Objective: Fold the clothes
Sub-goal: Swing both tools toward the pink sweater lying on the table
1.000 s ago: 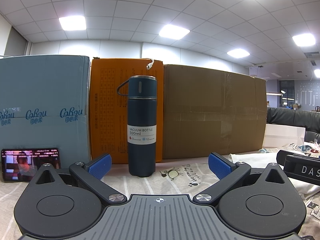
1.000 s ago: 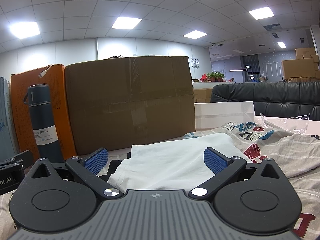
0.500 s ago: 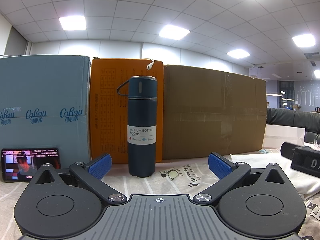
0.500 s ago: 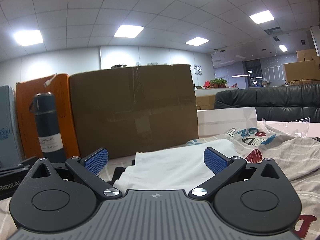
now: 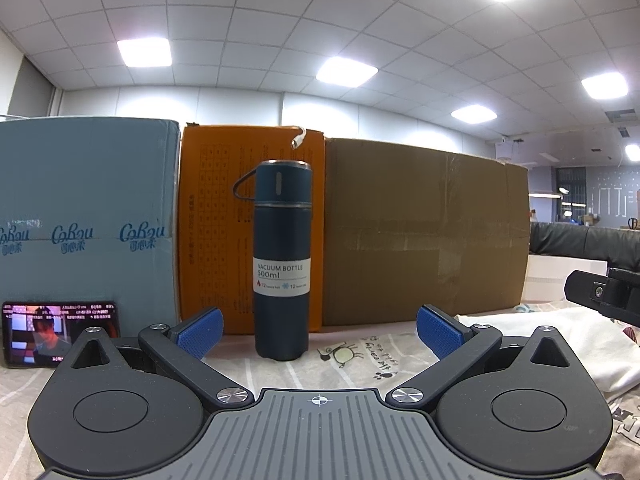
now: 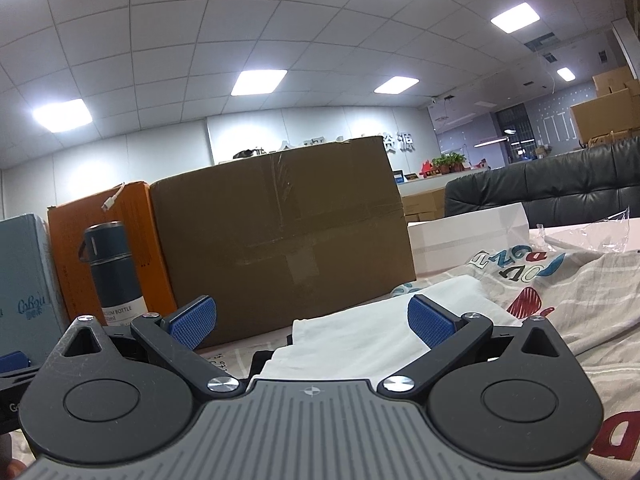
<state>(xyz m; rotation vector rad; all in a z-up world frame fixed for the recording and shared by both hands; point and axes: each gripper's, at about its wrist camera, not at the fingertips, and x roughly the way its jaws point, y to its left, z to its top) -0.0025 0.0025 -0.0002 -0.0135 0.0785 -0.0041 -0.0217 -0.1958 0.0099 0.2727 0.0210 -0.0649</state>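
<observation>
A white garment (image 6: 360, 340) lies folded on a patterned sheet (image 6: 580, 300), just ahead of my right gripper (image 6: 312, 320), which stands open with nothing between its blue pads. The same white garment (image 5: 560, 340) shows at the right of the left wrist view. My left gripper (image 5: 320, 330) is open and empty, low over the sheet (image 5: 360, 356), pointing at a dark blue vacuum bottle (image 5: 282, 260). The right gripper's black body (image 5: 608, 292) juts in at the far right of the left wrist view.
A grey-blue box (image 5: 84, 216), an orange box (image 5: 216, 224) and a big brown carton (image 5: 424, 232) form a wall behind the bottle. A phone (image 5: 60, 332) with a lit screen leans at the left. A white box (image 6: 468, 240) and black sofa (image 6: 560, 188) stand to the right.
The right gripper has lifted and tilted upward, rising in the left wrist view. The left gripper has stayed still. Both remain open.
</observation>
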